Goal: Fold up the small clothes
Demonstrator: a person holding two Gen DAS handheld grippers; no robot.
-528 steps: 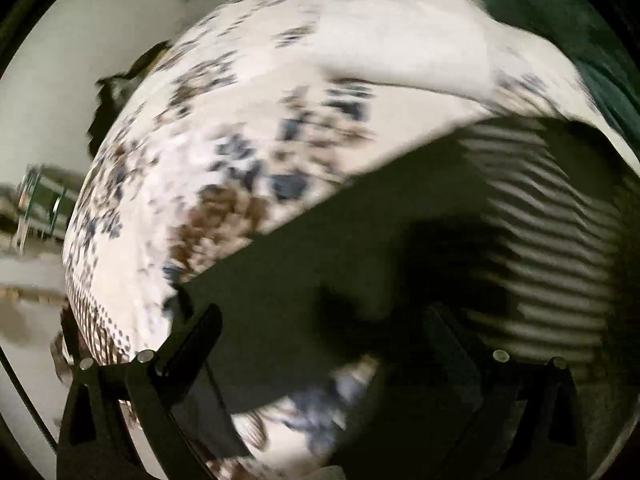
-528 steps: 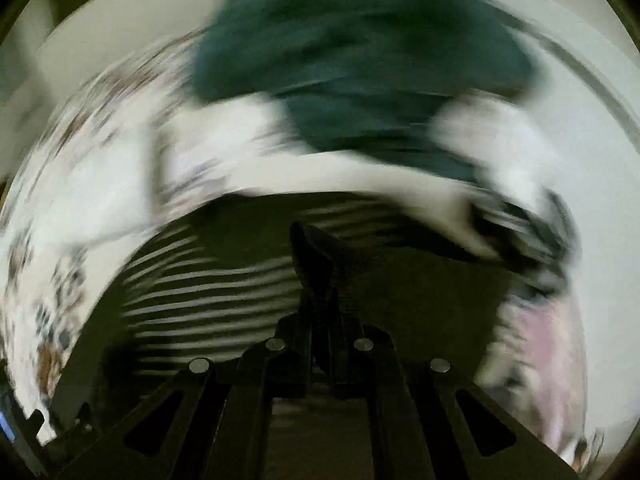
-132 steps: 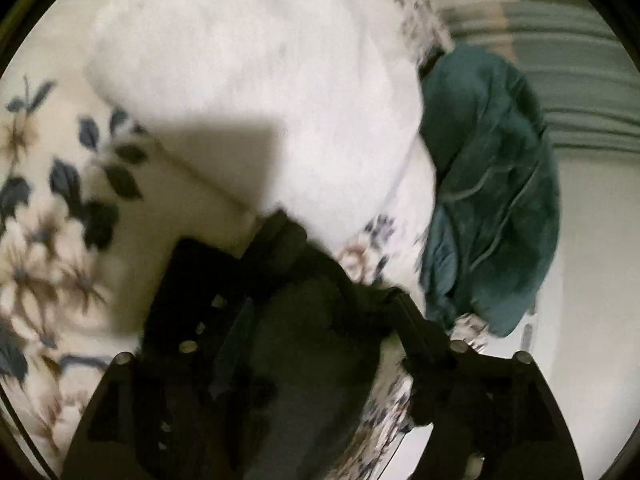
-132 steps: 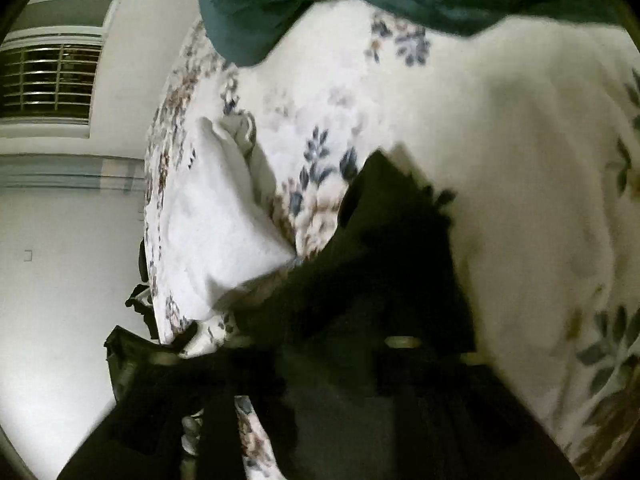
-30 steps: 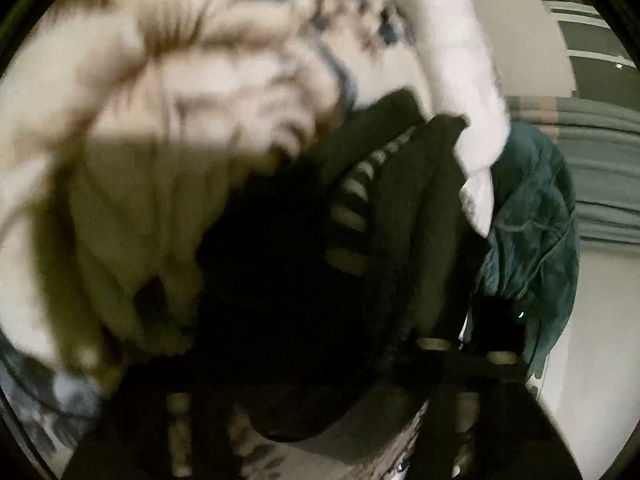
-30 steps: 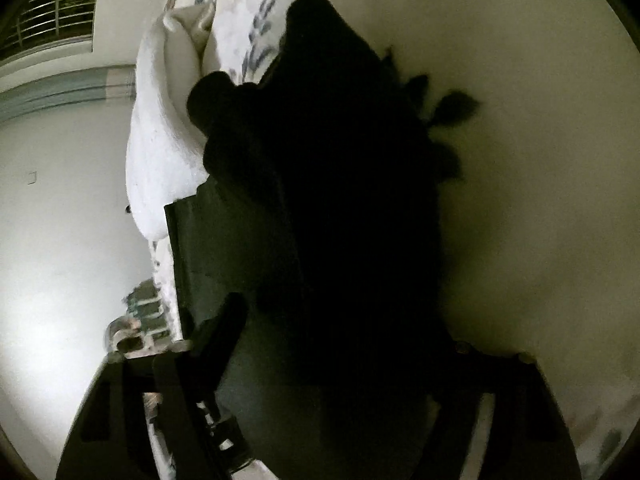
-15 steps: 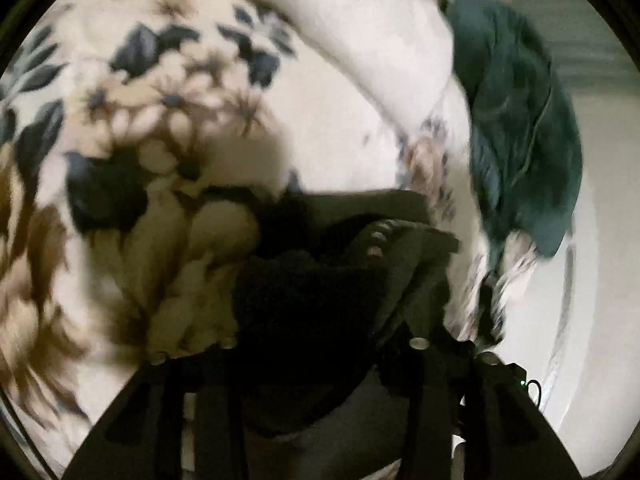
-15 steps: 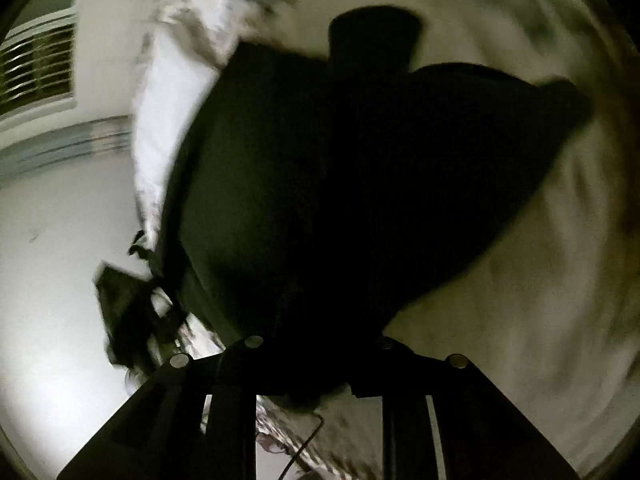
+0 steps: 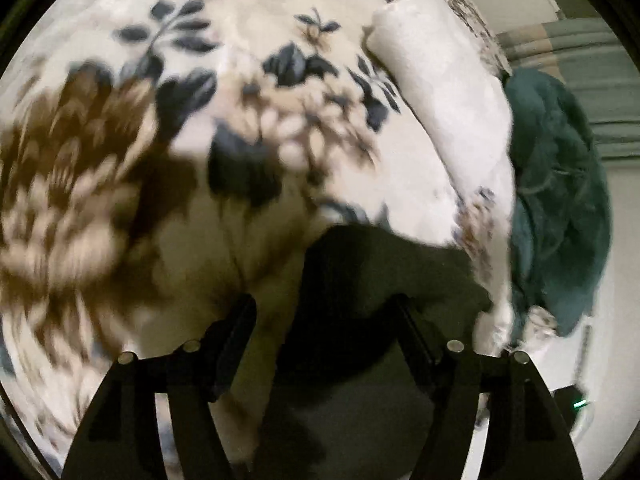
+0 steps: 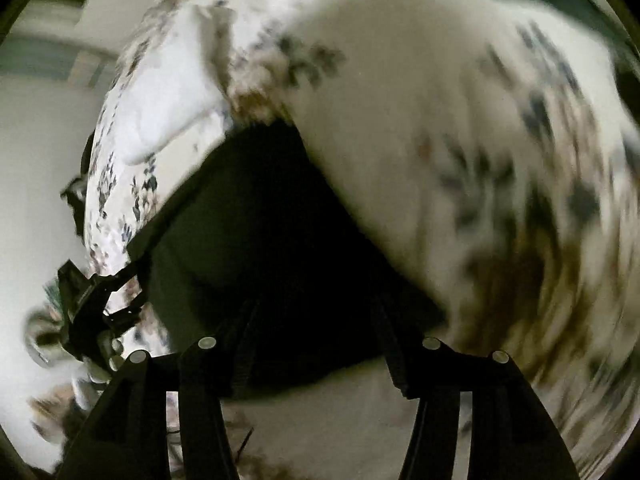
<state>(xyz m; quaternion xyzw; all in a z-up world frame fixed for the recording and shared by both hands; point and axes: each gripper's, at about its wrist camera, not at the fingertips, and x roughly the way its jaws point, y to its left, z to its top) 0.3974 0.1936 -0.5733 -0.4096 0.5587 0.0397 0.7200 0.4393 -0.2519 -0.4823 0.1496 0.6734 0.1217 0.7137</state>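
Observation:
A dark folded garment (image 9: pixel 372 292) lies on the floral bedspread (image 9: pixel 240 80), just ahead of my left gripper (image 9: pixel 324 312). The left jaws stand wide apart and hold nothing; the garment lies between and beyond the fingers. In the right wrist view the same dark garment (image 10: pixel 260 240) lies on the bedspread (image 10: pixel 460 120) in front of my right gripper (image 10: pixel 316 312), whose jaws are also apart and empty. My left gripper shows in the right wrist view (image 10: pixel 96 304) at the garment's left edge.
A white pillow (image 9: pixel 444 92) lies at the back, also in the right wrist view (image 10: pixel 160 96). A dark green heap of cloth (image 9: pixel 556 200) lies at the bed's right side. The bed edge and pale floor (image 10: pixel 36 168) are at left.
Both grippers have opened and let go of the dark garment, which now rests on the bedspread. Both have drawn back from it.

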